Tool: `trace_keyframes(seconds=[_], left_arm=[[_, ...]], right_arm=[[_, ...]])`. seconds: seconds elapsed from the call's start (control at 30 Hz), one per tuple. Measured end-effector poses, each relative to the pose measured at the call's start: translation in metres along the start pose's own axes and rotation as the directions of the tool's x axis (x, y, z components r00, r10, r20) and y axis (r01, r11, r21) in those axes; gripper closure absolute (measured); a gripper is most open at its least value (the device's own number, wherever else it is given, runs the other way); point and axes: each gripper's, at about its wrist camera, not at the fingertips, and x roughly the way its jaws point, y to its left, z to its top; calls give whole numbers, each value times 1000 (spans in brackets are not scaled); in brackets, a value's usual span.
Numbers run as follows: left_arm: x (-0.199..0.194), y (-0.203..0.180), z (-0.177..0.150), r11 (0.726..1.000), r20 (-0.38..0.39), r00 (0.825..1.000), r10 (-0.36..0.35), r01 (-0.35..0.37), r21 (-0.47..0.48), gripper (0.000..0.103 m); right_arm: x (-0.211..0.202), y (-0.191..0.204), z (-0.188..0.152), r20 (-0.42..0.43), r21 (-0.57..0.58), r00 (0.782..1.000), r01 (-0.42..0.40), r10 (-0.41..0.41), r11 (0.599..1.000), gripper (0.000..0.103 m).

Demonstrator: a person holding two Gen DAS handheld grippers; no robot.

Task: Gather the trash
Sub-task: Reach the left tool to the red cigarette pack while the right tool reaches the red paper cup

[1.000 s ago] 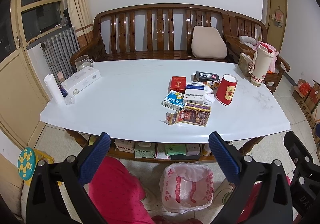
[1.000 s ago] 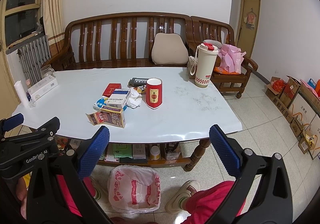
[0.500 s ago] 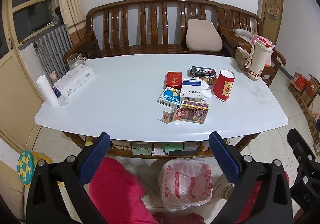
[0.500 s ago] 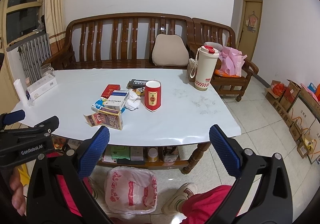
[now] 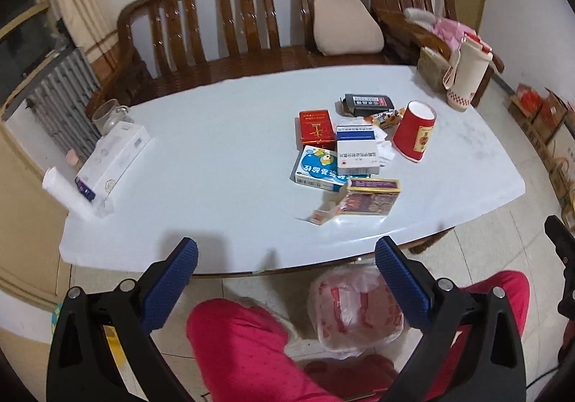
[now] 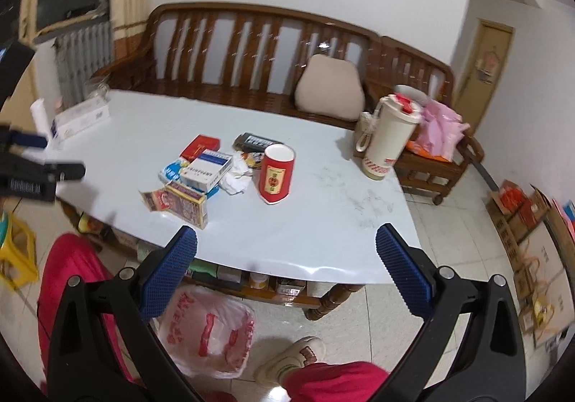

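Leaning in closer than half a second ago, both cameras are now looking down more steeply, so the white tabletop [image 5: 215, 150] is filling more of each frame and the wooden bench [image 5: 222, 24] is tilting across the top. The left gripper [image 5: 285, 258] is hovering at the near edge of the tabletop with its blue pads wide apart and nothing between them; the right gripper [image 6: 285, 247] is likewise spread apart and empty at the lower centre of its frame.

The trash is sitting in a loose cluster right of centre in the left view: a red box [image 5: 316, 126], a black box [image 5: 366, 103] behind it, a white and blue box [image 5: 357, 154] lying partly over a blue carton [image 5: 312, 168], a torn dark red carton [image 5: 370, 197] nearest the edge, crumpled white paper [image 6: 235, 177], and a red paper cup [image 5: 415, 136] standing upright on the right side of the pile. None of it is being touched.

On the floor below the tabletop edge, a plastic bag [image 5: 354, 308] with red print is standing open, now sitting between the person's red trouser legs [image 5: 237, 348] in the left view. A white box [image 5: 115, 157] is resting at the left end of the tabletop, and a cream jug [image 6: 390, 137] is standing at the right end.
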Motion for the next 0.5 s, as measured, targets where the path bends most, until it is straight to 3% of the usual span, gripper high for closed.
trace_keyframes(seconds=[0.13, 0.5], left_arm=[[12, 11, 22, 997, -31, 997, -70, 71, 22, 7], [49, -2, 93, 987, -102, 995, 22, -5, 160, 7]], right_arm=[[12, -3, 9, -22, -45, 999, -49, 48, 998, 5], [49, -18, 43, -119, -70, 985, -135, 126, 988, 5]])
